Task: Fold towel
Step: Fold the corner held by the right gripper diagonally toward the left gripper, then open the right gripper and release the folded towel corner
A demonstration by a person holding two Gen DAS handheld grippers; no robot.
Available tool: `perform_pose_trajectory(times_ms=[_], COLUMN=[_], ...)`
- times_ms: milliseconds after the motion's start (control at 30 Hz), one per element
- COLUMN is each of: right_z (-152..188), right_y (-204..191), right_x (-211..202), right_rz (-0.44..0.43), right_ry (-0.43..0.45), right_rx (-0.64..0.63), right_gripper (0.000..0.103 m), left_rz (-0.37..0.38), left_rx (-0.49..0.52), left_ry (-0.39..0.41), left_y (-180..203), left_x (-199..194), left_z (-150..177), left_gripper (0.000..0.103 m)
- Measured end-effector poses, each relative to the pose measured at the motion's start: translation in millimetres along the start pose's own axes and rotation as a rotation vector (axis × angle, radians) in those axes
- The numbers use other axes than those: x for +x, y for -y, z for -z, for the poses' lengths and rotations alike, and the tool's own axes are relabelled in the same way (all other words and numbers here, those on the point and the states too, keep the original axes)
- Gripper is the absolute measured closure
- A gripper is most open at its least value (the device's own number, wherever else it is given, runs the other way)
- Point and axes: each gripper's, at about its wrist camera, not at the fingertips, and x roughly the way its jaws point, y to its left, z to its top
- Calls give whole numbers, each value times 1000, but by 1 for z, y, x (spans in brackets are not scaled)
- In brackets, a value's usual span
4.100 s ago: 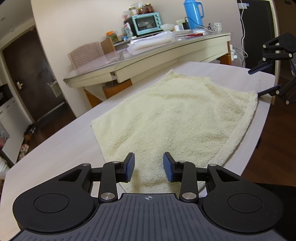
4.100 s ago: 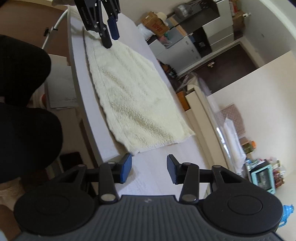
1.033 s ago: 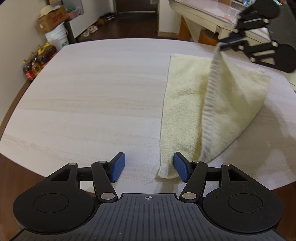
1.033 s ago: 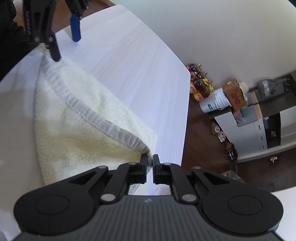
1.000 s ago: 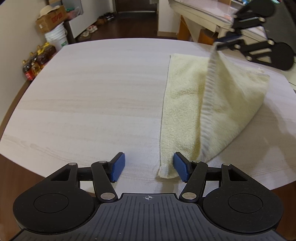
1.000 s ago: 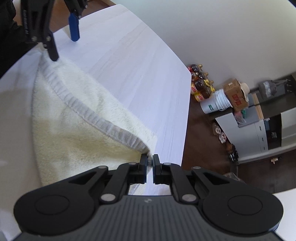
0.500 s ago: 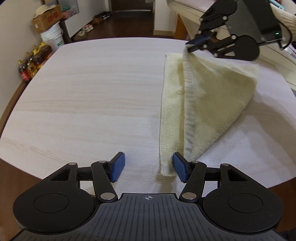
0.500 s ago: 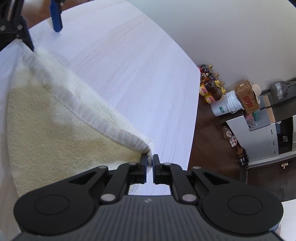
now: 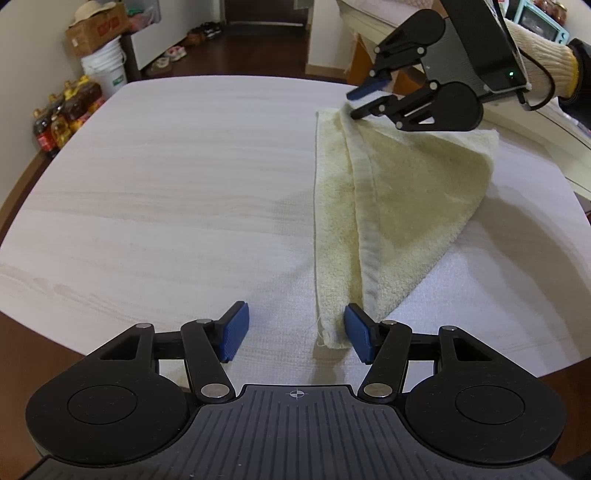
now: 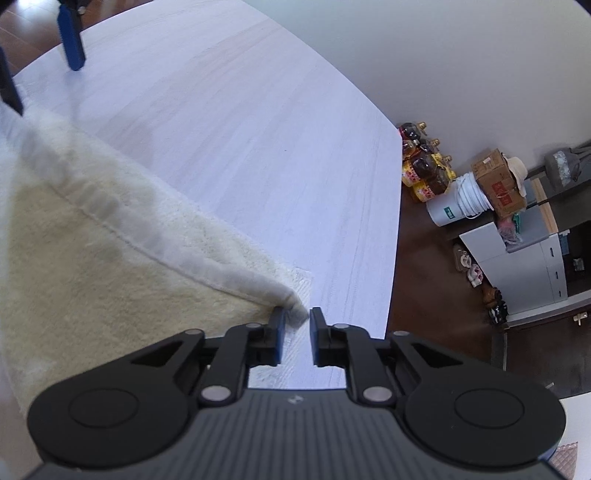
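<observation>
A cream towel (image 9: 406, 192) lies on the pale wooden table (image 9: 166, 166), its right half folded over toward the left edge. In the left wrist view my left gripper (image 9: 295, 336) stands open low over the table. The towel's near corner lies just inside its right pad (image 9: 357, 338), untouched by the left one. My right gripper (image 9: 360, 103) hovers at the towel's far corner. In the right wrist view its jaws (image 10: 295, 332) are opening, and the grey-hemmed corner of the towel (image 10: 92, 266) sits loose between them, resting against the left pad only.
A gloved hand (image 9: 535, 55) holds the right gripper. Beyond the table's far left edge, bottles (image 9: 62, 118), a white bucket (image 9: 105, 62) and a cardboard box (image 9: 98, 24) stand on the dark floor. A second table (image 9: 369, 14) stands behind.
The right gripper carried the lifted towel corner down and leftward onto the far left corner, then parted its jaws from it. The left gripper stayed put.
</observation>
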Motion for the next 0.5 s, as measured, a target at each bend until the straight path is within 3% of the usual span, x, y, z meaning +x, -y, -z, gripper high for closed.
perform_pose_trajectory(times_ms=[267, 500], right_z=[-1, -6], right_y=[-4, -7], right_x=[4, -20], right_rz=[36, 139], right_ry=[6, -4], right_rx=[28, 114], right_gripper=[81, 81], left_rz=[-2, 9], left_rx=[4, 0], left_ry=[15, 46], left_y=[2, -4], left_x=[-6, -9], left_z=[4, 5], left_gripper=[41, 44])
